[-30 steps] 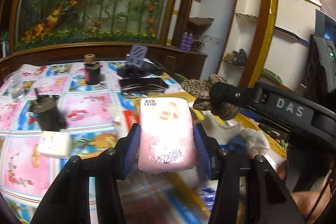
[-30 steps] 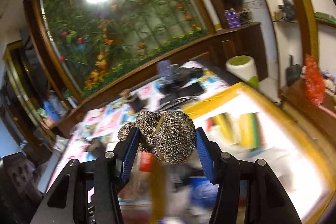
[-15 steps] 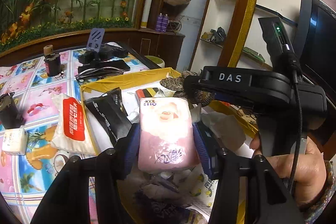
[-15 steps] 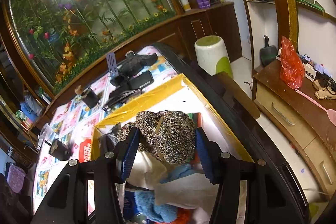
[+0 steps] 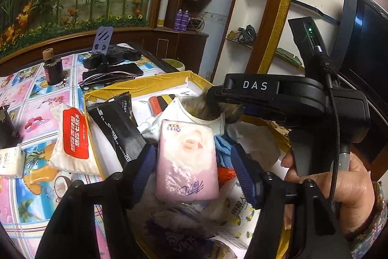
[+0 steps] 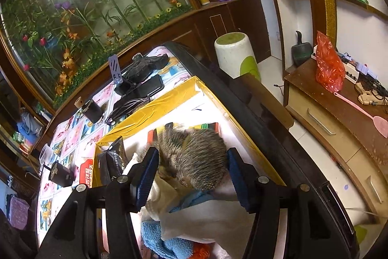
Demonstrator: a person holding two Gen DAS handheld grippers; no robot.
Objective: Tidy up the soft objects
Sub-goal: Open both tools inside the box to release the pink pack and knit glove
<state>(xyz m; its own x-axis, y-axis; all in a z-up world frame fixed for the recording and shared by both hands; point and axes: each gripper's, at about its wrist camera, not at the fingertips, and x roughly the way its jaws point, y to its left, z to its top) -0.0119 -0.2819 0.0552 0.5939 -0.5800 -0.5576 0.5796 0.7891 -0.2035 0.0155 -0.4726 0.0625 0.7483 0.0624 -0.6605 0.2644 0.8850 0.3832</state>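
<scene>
A pink tissue pack lies between the blue pads of my left gripper, whose jaws are opening; a gap shows on each side of the pack. It sits over the cloths in a white box with a yellow taped rim. My right gripper hangs over the same box, jaws also opening. A speckled brown knit bundle, blurred, sags between its pads onto a white cloth. In the left wrist view the knit bundle lies just beyond the pink pack.
A black packet leans on the box's left wall. A red-and-white wipes pack and a small white pack lie on the patterned tablecloth. A hand grips the right tool. A white-green stool and a wooden cabinet stand past the table.
Both grippers swung from above the table to over the box and dipped. Their jaws have widened, so the pink pack and the knit bundle now sit loose and lower.
</scene>
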